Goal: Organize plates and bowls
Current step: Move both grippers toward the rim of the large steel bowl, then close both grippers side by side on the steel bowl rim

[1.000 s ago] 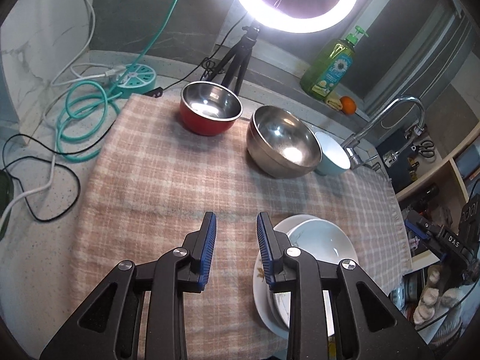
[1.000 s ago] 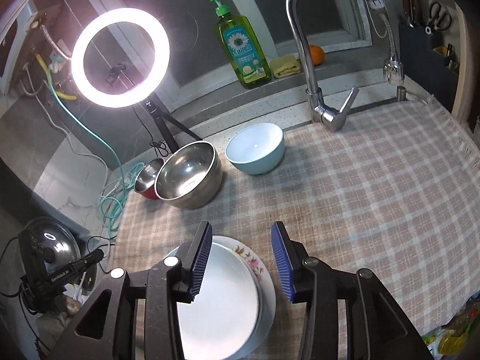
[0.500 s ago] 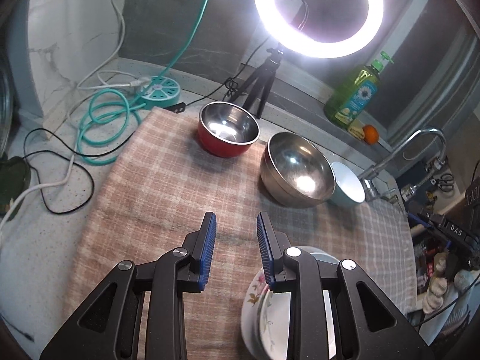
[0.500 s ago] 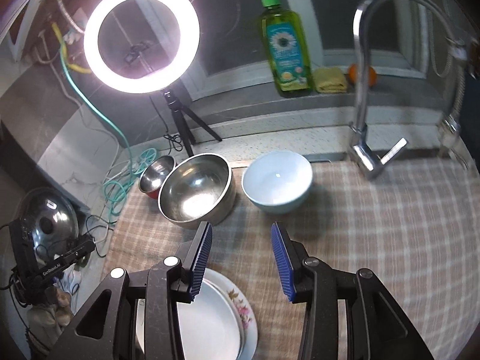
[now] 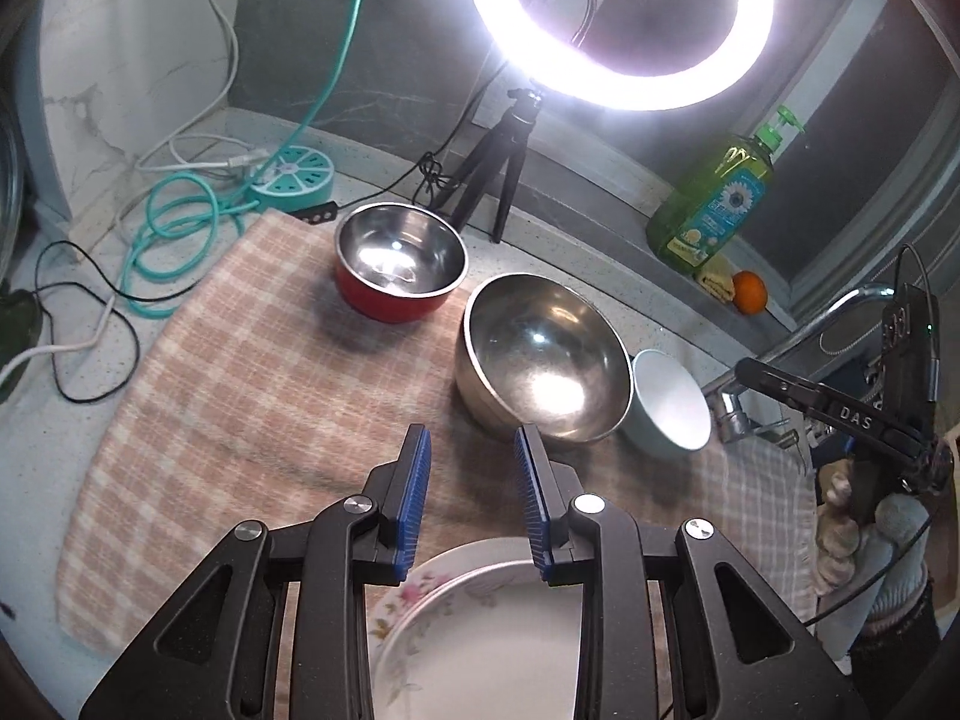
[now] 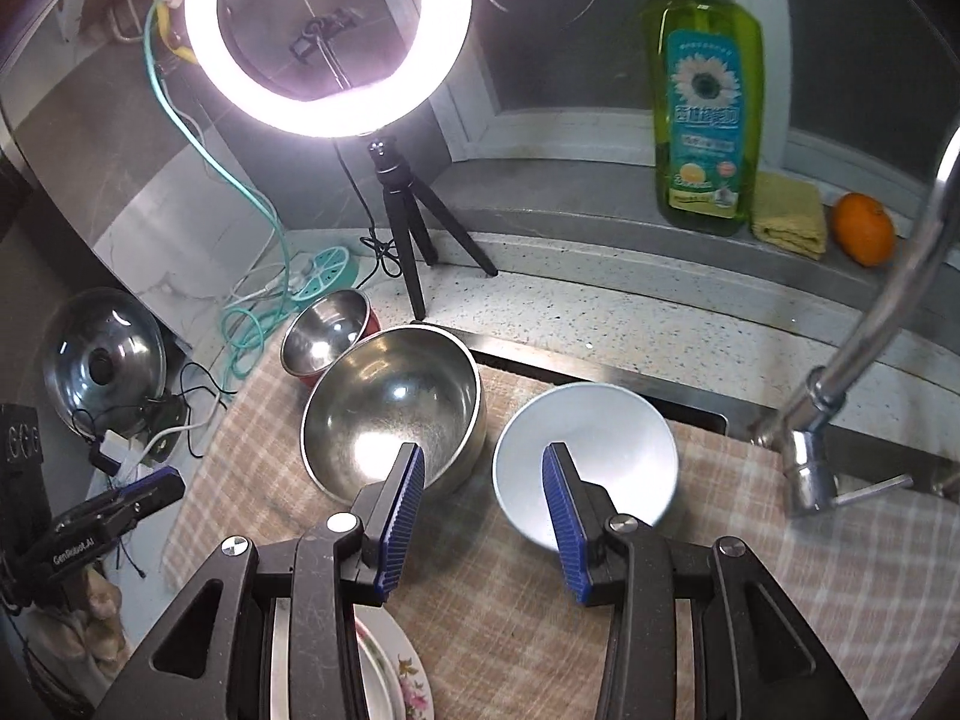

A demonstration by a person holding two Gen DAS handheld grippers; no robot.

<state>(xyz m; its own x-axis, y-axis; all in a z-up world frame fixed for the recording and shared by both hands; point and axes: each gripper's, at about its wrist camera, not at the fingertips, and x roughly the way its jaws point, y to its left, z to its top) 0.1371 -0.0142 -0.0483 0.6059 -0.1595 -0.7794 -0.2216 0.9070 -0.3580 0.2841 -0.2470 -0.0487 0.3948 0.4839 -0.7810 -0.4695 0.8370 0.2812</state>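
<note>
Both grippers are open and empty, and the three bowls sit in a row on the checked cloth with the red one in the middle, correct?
One error: the large all-steel bowl is in the middle. The red steel-lined bowl sits at one end and the pale blue bowl at the other, as the left wrist view shows. The rest stands.

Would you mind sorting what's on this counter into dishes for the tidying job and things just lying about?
For the job: red bowl, large steel bowl, pale blue bowl, stacked plates.

Lying about: ring light, soap bottle, orange, yellow cloth, faucet, pot lid.

The left gripper [image 5: 471, 480] points toward 12 o'clock, blue-padded jaws parted, holding nothing. The right gripper [image 6: 486, 501] likewise, gaping wider.
</note>
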